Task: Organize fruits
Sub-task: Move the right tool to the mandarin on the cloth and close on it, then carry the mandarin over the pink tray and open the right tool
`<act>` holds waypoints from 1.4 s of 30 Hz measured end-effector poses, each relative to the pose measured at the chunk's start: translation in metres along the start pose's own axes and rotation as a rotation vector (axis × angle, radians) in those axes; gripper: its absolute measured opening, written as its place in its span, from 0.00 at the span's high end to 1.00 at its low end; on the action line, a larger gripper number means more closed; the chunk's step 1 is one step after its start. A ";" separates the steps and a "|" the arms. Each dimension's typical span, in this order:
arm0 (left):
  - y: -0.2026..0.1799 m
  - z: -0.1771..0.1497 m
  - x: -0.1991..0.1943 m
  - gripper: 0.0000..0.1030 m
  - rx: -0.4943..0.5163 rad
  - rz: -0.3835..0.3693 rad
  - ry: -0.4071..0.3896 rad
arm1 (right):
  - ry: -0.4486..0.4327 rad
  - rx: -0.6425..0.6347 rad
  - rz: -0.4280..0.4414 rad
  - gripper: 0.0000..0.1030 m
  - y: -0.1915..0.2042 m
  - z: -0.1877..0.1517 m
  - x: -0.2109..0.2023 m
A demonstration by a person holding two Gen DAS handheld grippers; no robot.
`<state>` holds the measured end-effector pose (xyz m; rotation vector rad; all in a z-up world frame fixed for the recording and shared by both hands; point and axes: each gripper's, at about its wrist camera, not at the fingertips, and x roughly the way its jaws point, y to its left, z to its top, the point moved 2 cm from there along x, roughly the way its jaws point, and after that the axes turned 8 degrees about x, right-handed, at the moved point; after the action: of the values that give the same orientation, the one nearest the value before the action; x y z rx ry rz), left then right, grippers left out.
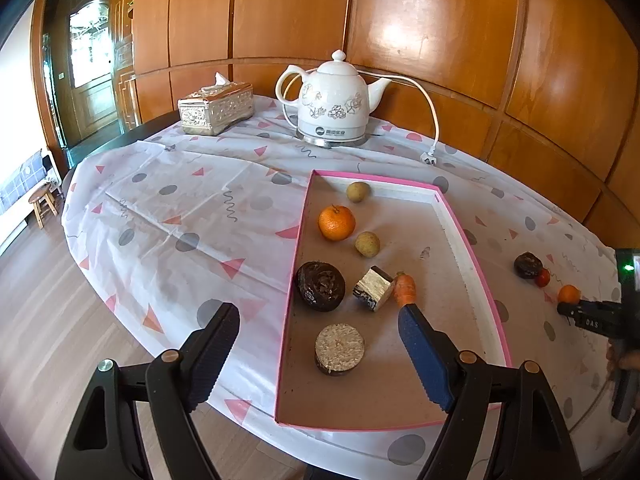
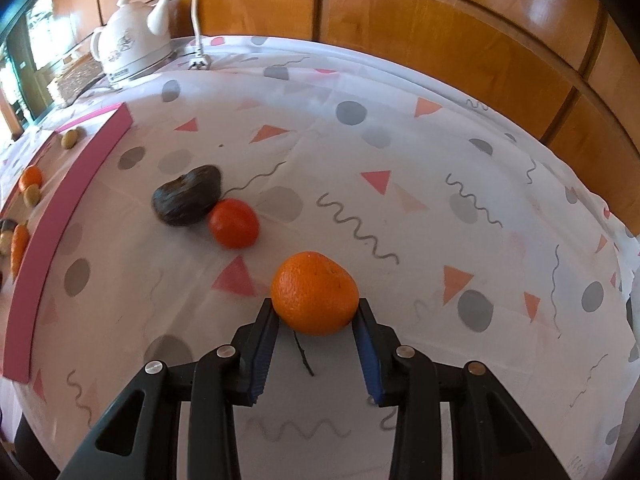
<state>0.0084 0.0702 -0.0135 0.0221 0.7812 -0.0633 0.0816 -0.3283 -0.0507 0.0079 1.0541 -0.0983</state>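
The shallow pink-rimmed cardboard tray (image 1: 472, 256) holds an orange tangerine (image 1: 336, 222), two tan longans (image 1: 367, 244), a small carrot (image 1: 405, 289) and dark cut pieces. The left hand-held gripper (image 1: 320, 316) is spread apart above it. The right hand-held gripper (image 2: 316, 312) clamps a second round orange tangerine (image 2: 315, 293) on the worktop's patterned cloth (image 2: 400, 140).

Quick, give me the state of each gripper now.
Left gripper: open, holding nothing, above the pink tray.
Right gripper: shut on the orange.

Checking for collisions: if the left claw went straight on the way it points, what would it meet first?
Probably the cut round slice lying in the pink tray, which sits between the open fingers of the left claw. Depth is unclear; it may pass above.
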 end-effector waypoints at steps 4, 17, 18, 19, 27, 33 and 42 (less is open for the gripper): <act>0.001 0.000 0.001 0.18 -0.002 0.004 0.001 | 0.003 -0.011 0.027 0.64 0.006 -0.007 -0.006; -0.003 -0.003 0.003 0.18 0.021 0.001 0.011 | -0.030 -0.102 0.174 0.64 0.058 -0.021 -0.037; -0.003 -0.003 0.003 0.18 0.022 0.002 0.012 | -0.035 -0.115 0.187 0.64 0.065 -0.021 -0.039; -0.003 -0.003 0.003 0.18 0.021 0.002 0.013 | -0.038 -0.124 0.195 0.64 0.070 -0.021 -0.041; 0.006 -0.002 0.004 0.18 -0.013 0.003 0.010 | -0.066 -0.217 0.280 0.64 0.116 -0.022 -0.059; 0.013 0.000 0.002 0.18 -0.042 0.024 -0.004 | -0.085 -0.271 0.334 0.64 0.149 -0.018 -0.072; 0.019 -0.001 0.004 0.18 -0.059 0.031 0.001 | -0.103 -0.318 0.380 0.64 0.207 0.010 -0.069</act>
<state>0.0117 0.0885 -0.0172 -0.0217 0.7834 -0.0104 0.0743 -0.1176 0.0061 -0.0833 0.9398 0.4089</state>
